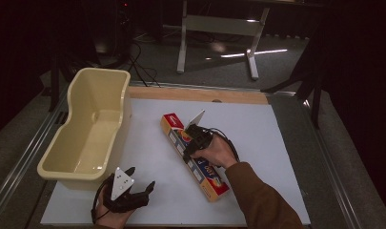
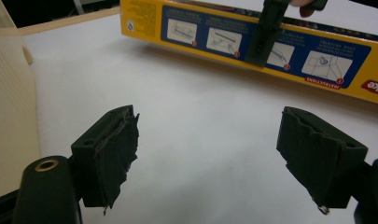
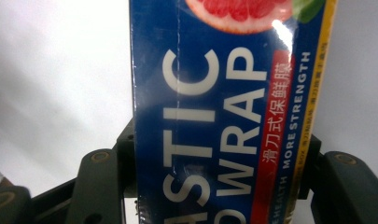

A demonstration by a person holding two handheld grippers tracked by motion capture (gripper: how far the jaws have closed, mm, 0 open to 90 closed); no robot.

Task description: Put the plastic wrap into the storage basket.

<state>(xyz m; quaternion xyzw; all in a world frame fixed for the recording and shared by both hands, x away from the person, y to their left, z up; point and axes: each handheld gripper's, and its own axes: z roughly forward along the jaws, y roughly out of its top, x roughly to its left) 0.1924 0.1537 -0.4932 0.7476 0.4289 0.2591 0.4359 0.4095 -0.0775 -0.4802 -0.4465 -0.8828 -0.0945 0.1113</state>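
A long plastic wrap box (image 1: 208,180), blue and yellow with red ends, lies diagonally on the white board (image 1: 262,138). My right gripper (image 1: 192,144) is shut on the box near its middle, one jaw on each long side. In the right gripper view the blue face of the box (image 3: 214,116) runs up between the jaws of that gripper (image 3: 219,186). My left gripper (image 1: 142,177) rests open near the board's front left corner, with nothing in it. Beyond the left gripper's (image 2: 207,140) spread jaws, its own view shows the box's yellow side (image 2: 317,60).
A cream plastic tub (image 1: 76,168) stands on the left side of the board, close to the left gripper; its wall (image 2: 9,116) is in the left gripper view. A wooden strip (image 1: 195,94) borders the far edge. A white table frame (image 1: 219,26) stands on the floor beyond.
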